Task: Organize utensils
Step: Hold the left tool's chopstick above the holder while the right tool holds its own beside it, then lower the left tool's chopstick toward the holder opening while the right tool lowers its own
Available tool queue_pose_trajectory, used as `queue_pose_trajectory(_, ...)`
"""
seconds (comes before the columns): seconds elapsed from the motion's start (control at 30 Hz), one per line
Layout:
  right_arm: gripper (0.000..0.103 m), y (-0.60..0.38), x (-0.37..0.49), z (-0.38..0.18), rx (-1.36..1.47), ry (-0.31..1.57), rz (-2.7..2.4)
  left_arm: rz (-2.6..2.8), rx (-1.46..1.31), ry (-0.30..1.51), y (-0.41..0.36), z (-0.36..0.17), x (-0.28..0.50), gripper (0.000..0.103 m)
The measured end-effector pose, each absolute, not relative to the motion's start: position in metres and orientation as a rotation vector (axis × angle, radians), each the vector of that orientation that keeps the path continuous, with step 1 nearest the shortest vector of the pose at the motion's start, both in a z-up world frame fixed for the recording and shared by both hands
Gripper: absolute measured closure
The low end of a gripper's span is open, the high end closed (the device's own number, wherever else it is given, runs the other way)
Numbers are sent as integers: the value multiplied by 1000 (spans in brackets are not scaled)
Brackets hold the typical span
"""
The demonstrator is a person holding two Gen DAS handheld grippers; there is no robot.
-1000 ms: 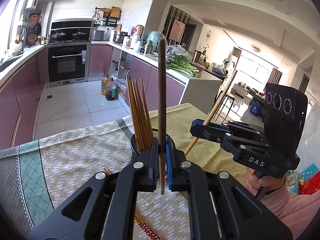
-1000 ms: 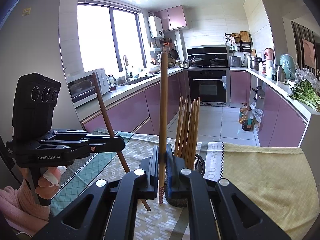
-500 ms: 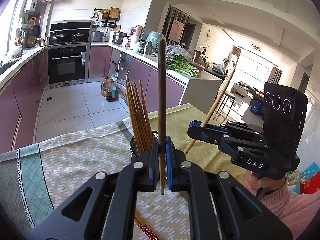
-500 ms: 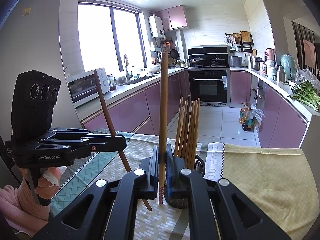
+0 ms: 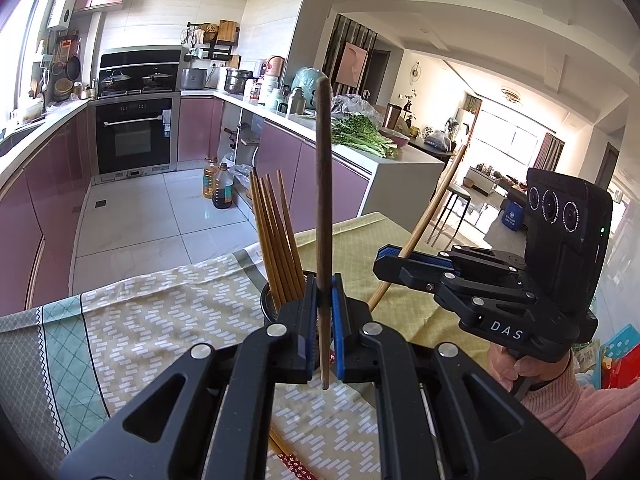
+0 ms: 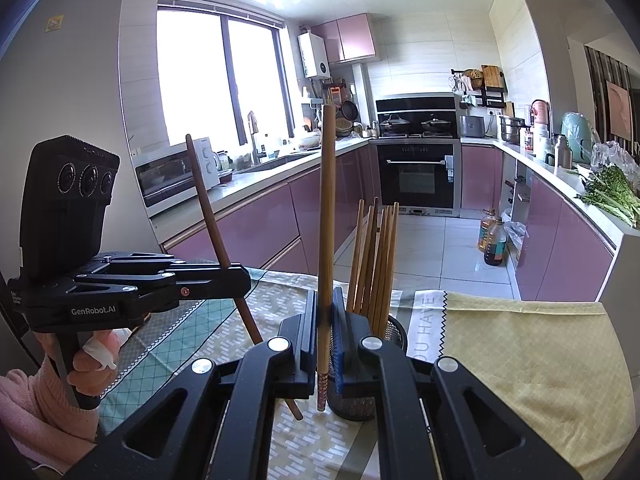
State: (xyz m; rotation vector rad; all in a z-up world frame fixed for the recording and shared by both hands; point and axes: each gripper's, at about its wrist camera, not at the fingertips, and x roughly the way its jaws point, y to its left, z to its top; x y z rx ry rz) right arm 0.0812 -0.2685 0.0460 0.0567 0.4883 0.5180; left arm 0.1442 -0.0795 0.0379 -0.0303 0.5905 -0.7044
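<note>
Half of mesh holder [image 6: 394, 330] hidden behind right hand-held gripper [image 6: 326, 334].

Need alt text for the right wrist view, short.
The right gripper is shut on a light wooden chopstick held upright before a mesh holder of chopsticks on a patterned tablecloth. At left, the left gripper grips a darker chopstick, kitchen behind.

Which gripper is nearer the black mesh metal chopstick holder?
Right, probably. The right gripper sits right against the black mesh holder; the left gripper stands off to its left in the right wrist view, with a gap.
</note>
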Motion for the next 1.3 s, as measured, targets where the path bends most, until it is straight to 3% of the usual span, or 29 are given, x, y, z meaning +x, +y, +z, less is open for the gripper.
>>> queue_pose_trajectory(1.3,97,-273,87,54,41,458,524,-709,-13,546,-81,53,145,96)
